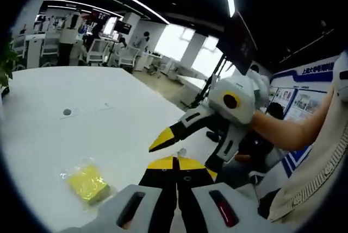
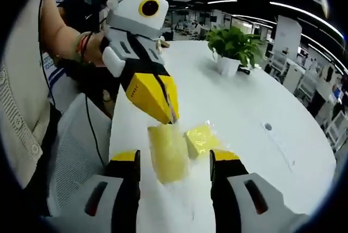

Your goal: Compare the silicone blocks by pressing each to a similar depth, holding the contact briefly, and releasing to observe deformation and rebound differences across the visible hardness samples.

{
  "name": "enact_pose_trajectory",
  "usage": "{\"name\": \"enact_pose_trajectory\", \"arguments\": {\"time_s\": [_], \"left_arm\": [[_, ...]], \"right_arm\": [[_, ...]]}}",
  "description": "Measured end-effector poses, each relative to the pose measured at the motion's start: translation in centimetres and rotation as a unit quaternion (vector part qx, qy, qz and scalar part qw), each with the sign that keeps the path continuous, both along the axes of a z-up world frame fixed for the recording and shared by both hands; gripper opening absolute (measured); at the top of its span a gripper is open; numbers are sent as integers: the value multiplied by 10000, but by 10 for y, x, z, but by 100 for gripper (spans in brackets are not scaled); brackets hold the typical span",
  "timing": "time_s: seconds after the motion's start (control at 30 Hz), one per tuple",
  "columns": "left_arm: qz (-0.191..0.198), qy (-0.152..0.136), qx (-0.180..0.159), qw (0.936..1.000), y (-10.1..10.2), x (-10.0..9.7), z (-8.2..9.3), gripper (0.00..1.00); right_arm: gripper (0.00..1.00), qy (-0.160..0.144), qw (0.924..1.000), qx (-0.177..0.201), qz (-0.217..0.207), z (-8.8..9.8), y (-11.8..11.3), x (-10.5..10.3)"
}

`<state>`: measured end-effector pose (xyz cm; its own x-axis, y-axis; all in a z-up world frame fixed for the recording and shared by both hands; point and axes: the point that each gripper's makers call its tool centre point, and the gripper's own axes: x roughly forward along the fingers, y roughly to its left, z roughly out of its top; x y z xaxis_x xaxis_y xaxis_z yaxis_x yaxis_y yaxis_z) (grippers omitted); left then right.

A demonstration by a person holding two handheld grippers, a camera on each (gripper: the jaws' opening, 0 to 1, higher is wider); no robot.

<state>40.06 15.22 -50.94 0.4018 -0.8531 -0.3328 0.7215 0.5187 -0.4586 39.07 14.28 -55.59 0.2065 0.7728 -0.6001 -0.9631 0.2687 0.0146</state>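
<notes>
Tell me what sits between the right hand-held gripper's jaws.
In the right gripper view, a pale yellow block lies between the open jaws, the left hand-held gripper pressing its far end.

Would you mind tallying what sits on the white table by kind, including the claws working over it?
Yellow silicone blocks: 2 (tall one, flat wrapped one)
Potted plants: 1
Claws: 2 (left claw, right claw)
Total: 5

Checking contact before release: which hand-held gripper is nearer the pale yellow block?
Left. The left hand-held gripper seems to touch the pale yellow block at its far end; the right hand-held gripper, open, flanks it with gaps.
</notes>
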Motion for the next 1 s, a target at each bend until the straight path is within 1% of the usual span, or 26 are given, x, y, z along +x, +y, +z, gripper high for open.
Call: {"name": "enact_pose_trajectory", "arguments": {"time_s": [0.1, 0.17, 0.23, 0.27, 0.33, 0.4, 0.5, 0.57, 0.6, 0.7, 0.77, 0.83, 0.9, 0.97, 1.0], "left_arm": [[-10, 76, -20, 10000, -4, 2, -4, 0], [-10, 115, -34, 9999, -7, 2, -6, 0], [8, 201, -81, 9998, -10, 4, -9, 0], [28, 197, -89, 9998, -12, 5, -10, 0], [30, 217, -68, 9997, -15, 6, -14, 0], [-20, 213, -26, 9998, -19, 6, -18, 0], [-17, 242, -10, 9997, -23, 9, -25, 0], [30, 322, -42, 9995, -25, 12, -31, 0], [79, 395, -100, 9991, -25, 16, -35, 0], [140, 516, -181, 9984, -30, 22, -43, 0], [153, 630, -248, 9976, -37, 25, -47, 0], [173, 736, -321, 9966, -44, 29, -52, 0], [177, 785, -364, 9961, -51, 32, -56, 0], [177, 860, -381, 9954, -60, 35, -62, 0], [183, 850, -367, 9955, -65, 38, -65, 0]], "right_arm": [[55, 25, 9992, 222, -337, 4, -11, -3], [58, -20, 9974, 330, -634, 5, -22, -6], [63, 0, 9946, 435, -945, 6, -34, -10], [65, 9, 9927, 483, -1108, 6, -41, -14], [67, -3, 9897, 560, -1319, 5, -51, -19], [67, -16, 9852, 656, -1584, 3, -62, -26], [68, 81, 9744, 795, -2103, -6, -78, -37], [68, 176, 9682, 872, -2337, -11, -85, -45], [69, 222, 9639, 908, -2495, -16, -89, -51], [71, 415, 9577, 874, -2710, -30, -97, -69], [70, 731, 9546, 793, -2778, -41, -102, -85], [69, 788, 9537, 720, -2811, -49, -107, -95], [71, 995, 9484, 725, -2923, -55, -112, -103], [70, 983, 9466, 737, -2981, -56, -116, -105], [69, 1018, 9448, 743, -3023, -57, -118, -106]]}}
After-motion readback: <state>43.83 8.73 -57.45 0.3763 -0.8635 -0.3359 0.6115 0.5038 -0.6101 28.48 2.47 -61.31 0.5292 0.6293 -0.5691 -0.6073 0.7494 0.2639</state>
